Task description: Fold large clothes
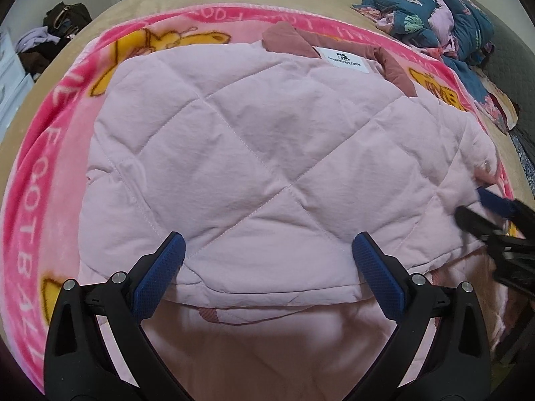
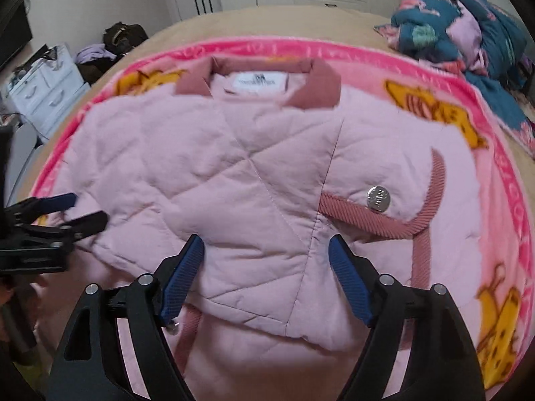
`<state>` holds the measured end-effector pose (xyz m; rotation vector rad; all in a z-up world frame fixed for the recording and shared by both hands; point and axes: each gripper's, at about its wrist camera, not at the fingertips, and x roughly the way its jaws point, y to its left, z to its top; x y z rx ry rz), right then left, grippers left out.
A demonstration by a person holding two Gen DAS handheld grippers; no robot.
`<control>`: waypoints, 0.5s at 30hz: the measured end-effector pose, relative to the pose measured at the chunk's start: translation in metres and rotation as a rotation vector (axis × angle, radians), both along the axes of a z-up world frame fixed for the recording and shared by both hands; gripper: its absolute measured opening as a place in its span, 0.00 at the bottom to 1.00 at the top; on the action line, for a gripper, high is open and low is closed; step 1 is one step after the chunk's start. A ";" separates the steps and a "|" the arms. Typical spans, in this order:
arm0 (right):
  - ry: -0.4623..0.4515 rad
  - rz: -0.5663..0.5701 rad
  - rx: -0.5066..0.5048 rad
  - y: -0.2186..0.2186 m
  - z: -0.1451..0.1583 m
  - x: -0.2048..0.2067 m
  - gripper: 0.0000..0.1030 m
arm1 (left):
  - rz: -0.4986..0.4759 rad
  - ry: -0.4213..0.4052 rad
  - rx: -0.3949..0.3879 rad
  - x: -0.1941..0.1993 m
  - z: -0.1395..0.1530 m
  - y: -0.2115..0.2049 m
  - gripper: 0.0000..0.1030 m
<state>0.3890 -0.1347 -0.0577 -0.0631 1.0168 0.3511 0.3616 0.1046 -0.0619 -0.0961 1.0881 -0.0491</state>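
Left wrist view: nearest, the left gripper stands wide open over the folded hem of the pale pink quilted jacket, nothing between its pads. The jacket lies on a bright pink blanket spread over a bed. Beyond sit the dusty-rose collar and a heap of blue patterned bedding. Right wrist view alone shows the right gripper also open and empty, a silver snap button, and white drawers whose contents cannot be seen.

Left gripper, right gripper: agape.
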 end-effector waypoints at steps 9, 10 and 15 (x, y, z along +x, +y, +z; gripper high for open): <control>-0.017 -0.017 0.008 -0.002 -0.013 0.000 0.79 | 0.006 -0.009 -0.004 0.001 -0.001 0.000 0.92; -0.013 -0.020 0.012 -0.002 -0.012 -0.001 0.79 | 0.007 -0.010 -0.004 0.001 -0.001 0.000 0.92; 0.008 -0.038 0.050 -0.007 -0.006 -0.004 0.79 | 0.005 -0.016 -0.006 -0.002 0.002 0.000 0.92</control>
